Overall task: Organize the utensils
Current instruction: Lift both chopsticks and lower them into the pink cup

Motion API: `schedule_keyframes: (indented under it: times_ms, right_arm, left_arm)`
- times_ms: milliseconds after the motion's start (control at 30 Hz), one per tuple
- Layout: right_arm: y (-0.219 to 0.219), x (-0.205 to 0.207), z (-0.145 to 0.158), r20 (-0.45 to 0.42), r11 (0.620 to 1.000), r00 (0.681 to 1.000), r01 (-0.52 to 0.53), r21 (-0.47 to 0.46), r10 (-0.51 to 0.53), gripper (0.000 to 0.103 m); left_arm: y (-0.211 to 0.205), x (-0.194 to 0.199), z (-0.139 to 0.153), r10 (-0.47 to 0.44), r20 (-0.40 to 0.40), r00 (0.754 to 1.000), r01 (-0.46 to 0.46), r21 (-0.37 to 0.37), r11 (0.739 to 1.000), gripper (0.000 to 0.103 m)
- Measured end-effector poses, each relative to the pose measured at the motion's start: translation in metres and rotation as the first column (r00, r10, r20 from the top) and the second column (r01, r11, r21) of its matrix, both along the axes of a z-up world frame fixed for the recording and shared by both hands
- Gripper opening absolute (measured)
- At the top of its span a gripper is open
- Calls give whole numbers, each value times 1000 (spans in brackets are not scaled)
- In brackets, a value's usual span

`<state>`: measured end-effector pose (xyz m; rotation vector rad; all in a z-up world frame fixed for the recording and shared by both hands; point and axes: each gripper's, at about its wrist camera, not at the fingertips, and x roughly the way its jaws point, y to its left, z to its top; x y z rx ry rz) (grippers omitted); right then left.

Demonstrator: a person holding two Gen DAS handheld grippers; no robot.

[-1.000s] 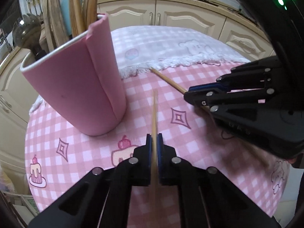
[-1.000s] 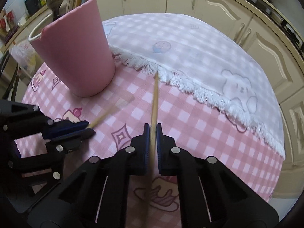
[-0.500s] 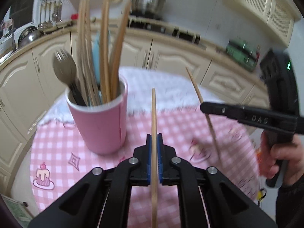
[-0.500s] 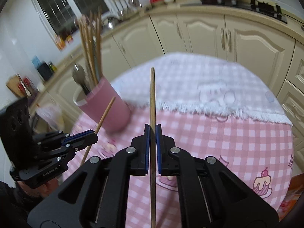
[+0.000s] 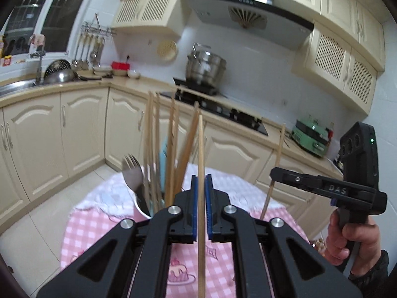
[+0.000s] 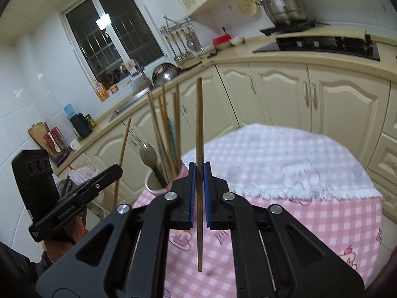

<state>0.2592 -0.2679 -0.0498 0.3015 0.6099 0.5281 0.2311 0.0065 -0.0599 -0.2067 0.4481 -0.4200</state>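
Note:
My left gripper [image 5: 201,181] is shut on a wooden chopstick [image 5: 200,144] that stands upright between its blue pads. My right gripper [image 6: 199,171] is shut on a second chopstick [image 6: 199,114], also upright. Each gripper shows in the other's view: the right gripper [image 5: 273,173] with its chopstick [image 5: 279,149], and the left gripper [image 6: 117,170] with its chopstick [image 6: 122,149]. The pink cup [image 6: 153,186] stands on the table between and beyond them, holding several chopsticks [image 6: 161,129] and a metal fork [image 5: 132,171]. In the left wrist view the cup [image 5: 141,207] is mostly hidden behind my fingers.
The round table [image 6: 322,223] has a pink checked cloth, with a white bear-print cloth [image 6: 285,159] over its far half. Cream cabinets [image 5: 79,129], a hob [image 5: 223,109] and a steel pot [image 5: 206,65] lie beyond. A hand [image 5: 352,241] grips the right tool.
Both grippers have risen from the tabletop and tipped upward with their chopsticks. The chopsticks lay low over the cloth before; they now stand upright, level with the cup's rim and above.

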Motion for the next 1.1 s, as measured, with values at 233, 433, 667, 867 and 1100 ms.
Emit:
schedule_keyframes:
  times_ms: [233,433,667,867,1100]
  right_arm:
    - [20,5,54,123,999,992,-27,21,25,6]
    - [38,20,87,192,999,981,-33,18,29,6]
    - [58,40,107,229,1000,973,-26,-4,27,6]
    - [67,52,104,229,1000,973,-24,-20,27,6]
    - [78,65,91,198,999,980,-25,-40,33,6]
  left_arm:
    - [11,16,47,62,145,988,-60,-19,998,5]
    - [12,37,81,107,259,960,-93,-67,993,5]
    - [6,58,92,131,319,938,-113,-76,991,5]
    - [7,80,82,151,319,936,-132,-81,988,5]
    - [8,102,57,159,289,944,-142,-79,987,5]
